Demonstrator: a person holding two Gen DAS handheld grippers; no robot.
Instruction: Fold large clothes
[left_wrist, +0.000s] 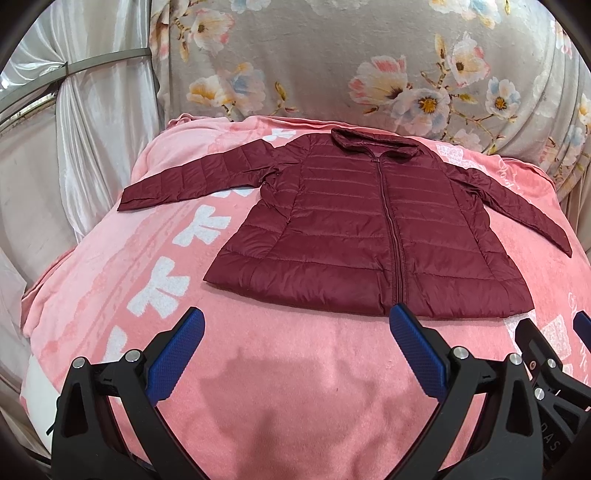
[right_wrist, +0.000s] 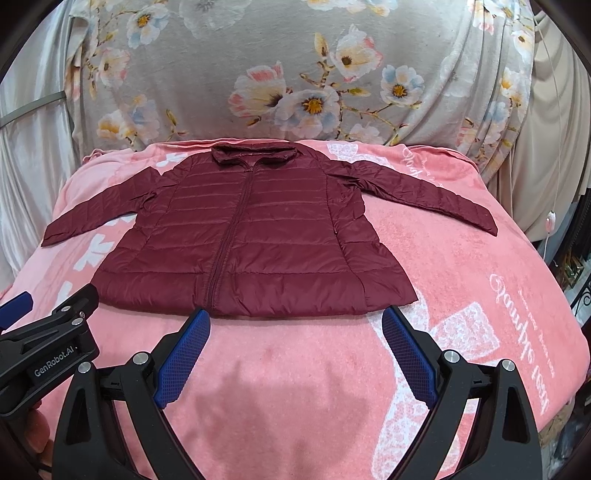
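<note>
A dark red quilted jacket lies flat, front up and zipped, on a pink blanket, both sleeves spread out to the sides and the collar at the far end. It also shows in the right wrist view. My left gripper is open and empty, hovering just short of the jacket's hem. My right gripper is open and empty, also just short of the hem. The two grippers are side by side; the right one shows at the left wrist view's right edge.
The pink blanket with white bow prints covers the bed. A grey floral sheet hangs behind it. Pale curtains hang at the left. A white cord hangs at the right.
</note>
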